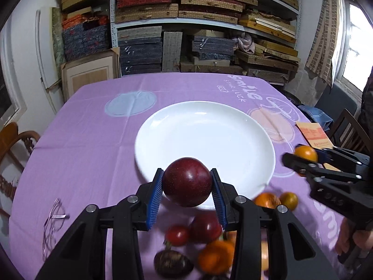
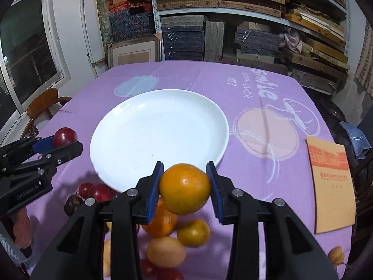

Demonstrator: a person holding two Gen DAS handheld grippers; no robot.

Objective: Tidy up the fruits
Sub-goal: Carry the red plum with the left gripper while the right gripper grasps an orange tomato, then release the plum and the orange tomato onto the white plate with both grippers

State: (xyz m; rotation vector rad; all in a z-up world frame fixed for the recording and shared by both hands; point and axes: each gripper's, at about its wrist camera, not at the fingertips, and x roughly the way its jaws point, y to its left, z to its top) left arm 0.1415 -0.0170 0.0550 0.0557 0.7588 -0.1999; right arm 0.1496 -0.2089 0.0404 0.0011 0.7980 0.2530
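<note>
Gripping a dark red plum (image 1: 186, 182) between its blue pads, the left gripper (image 1: 187, 194) holds the fruit clear of the cloth, just at the near rim of the white plate (image 1: 205, 126). The pads press the fruit's widest part from both sides, a hold that likely keeps a smooth round thing from rolling out. The right gripper (image 2: 184, 191) is clamped the same way on an orange (image 2: 185, 189), also off the table and at the plate's near edge. Each hand carries one fruit, so it seems two kinds are being brought to the plate at once.

Below the grippers, the remaining fruit (image 2: 167, 233) lies in a loose cluster on the purple tablecloth (image 1: 93, 140): oranges and a yellowish fruit toward the right, red plums and a dark brown fruit toward the left. The plate has nothing on it yet, so sorting looks barely begun. A tan booklet (image 2: 331, 186) lies well to the right of the plate, and a wooden chair (image 2: 44, 105) stands beyond the table's left edge.
</note>
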